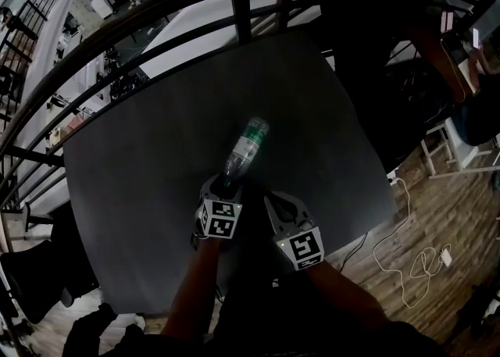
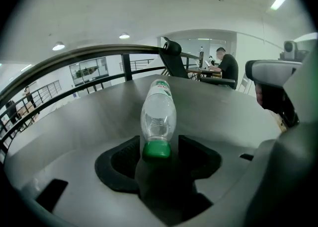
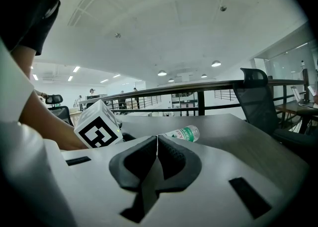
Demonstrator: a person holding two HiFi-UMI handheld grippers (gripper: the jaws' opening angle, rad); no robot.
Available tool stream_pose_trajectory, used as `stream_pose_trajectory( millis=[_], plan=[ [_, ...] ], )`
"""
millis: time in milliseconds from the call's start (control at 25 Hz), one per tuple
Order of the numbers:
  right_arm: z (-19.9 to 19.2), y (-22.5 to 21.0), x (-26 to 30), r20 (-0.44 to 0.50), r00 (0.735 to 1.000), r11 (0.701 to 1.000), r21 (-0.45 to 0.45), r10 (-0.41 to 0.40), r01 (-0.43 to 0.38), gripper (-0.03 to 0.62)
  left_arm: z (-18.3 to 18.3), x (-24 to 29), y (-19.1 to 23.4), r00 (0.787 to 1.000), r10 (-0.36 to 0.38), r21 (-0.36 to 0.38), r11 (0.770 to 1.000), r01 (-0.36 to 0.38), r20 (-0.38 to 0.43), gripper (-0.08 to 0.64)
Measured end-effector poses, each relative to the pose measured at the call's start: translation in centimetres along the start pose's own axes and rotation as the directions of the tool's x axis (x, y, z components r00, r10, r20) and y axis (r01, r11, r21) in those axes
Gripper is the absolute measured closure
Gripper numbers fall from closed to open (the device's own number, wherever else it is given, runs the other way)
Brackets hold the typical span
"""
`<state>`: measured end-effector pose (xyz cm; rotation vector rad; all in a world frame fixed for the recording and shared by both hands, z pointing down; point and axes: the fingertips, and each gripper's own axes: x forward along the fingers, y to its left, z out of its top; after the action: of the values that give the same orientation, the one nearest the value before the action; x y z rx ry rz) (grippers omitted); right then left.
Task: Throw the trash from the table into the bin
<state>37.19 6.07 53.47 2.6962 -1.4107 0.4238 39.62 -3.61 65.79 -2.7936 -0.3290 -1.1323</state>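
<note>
A clear plastic bottle with a green cap lies on its side near the middle of the dark table, its cap end turned toward the person. The left gripper is lowered to the table at this cap end. In the left gripper view its jaws are spread, and the green cap sits between the two black pads, with a small gap visible on each side. The right gripper is just beside the left one, over the near part of the table; its jaws are pressed together with nothing between them. A black railing runs behind the far edge of the table, and a white cable lies on the wooden floor at the right
</note>
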Motion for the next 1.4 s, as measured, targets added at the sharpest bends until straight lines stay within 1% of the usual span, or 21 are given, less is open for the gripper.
stream_pose_trajectory(
  millis=[160,280,520,680,920,1080,1200,1400],
  plan=[
    [0.1,0.2,0.1,0.006,1.000,1.000,0.002,0.008,-0.008,0.568,0.0,-1.2,0.5,0.999,0.039,-0.021,0.999,-0.038,0.029,0.318],
    [0.2,0.3,0.0,0.006,1.000,1.000,0.000,0.012,-0.012,0.568,0.3,-1.6,0.5,0.998,0.043,-0.019,0.999,-0.042,0.042,0.390],
    [0.4,0.5,-0.3,0.007,1.000,1.000,-0.004,0.018,-0.018,0.568,0.4,-1.3,0.3,0.998,0.039,-0.015,0.999,-0.038,0.044,0.397],
    [0.4,0.5,-0.6,0.009,1.000,1.000,0.001,0.018,-0.018,0.568,0.9,-1.9,0.4,0.996,0.053,-0.033,0.998,-0.051,0.075,0.402],
    [0.6,0.5,-0.7,0.021,0.999,1.000,0.001,0.030,-0.030,0.568,1.9,-3.1,0.3,0.990,0.071,-0.037,0.997,-0.067,0.123,0.403],
    [1.0,0.6,-0.8,0.036,0.998,0.999,0.001,0.046,-0.046,0.568,3.8,-4.6,0.1,0.981,0.085,-0.035,0.996,-0.080,0.175,0.404],
    [1.7,0.7,-1.0,0.048,0.997,0.998,-0.001,0.058,-0.058,0.568,5.7,-6.1,0.1,0.970,0.099,-0.040,0.995,-0.093,0.223,0.405],
    [2.7,1.0,-1.2,0.070,0.994,0.997,-0.008,0.080,-0.080,0.568,7.9,-8.4,0.5,0.950,0.137,-0.059,0.990,-0.125,0.282,0.408]
  ],
)
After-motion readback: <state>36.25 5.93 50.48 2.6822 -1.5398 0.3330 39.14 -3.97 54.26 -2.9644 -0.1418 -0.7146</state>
